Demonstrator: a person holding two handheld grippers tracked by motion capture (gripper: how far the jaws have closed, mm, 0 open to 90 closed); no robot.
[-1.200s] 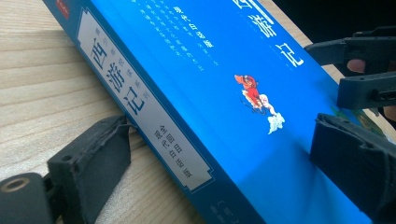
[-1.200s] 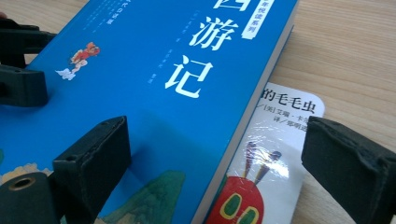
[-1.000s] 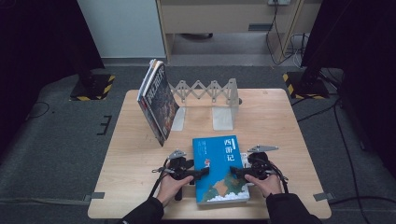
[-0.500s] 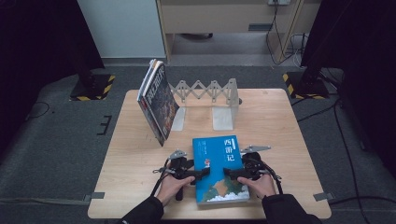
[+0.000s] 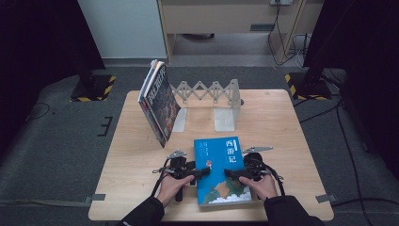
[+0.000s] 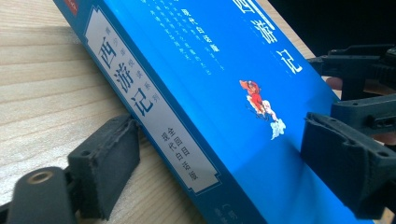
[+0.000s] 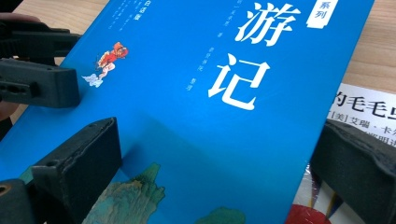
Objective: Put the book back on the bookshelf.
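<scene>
blue book (image 5: 222, 170) — flat on table (image 5: 282, 122), near edge, in front of expanding rack (image 5: 207, 92) | left gripper (image 5: 200, 173) — jaws just closing, straddling spine edge, pads not yet pressing | right gripper (image 5: 229, 173) — jaws spread over opposite edge, not clamped; likely for two-sided lift | second book (image 7: 362, 112) — beneath blue book

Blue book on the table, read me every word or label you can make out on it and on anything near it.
"西游记": blue book, front cover, white characters.
"西游记": the book's spine label.
"系列": small white tag on the cover.
"的毛毛虫", last character cut off: white book lying under it.
"[美] 艾瑞·卡": same white book.
Small print on cover and spine: too blurred.
Leaning books: title unreadable.
</scene>
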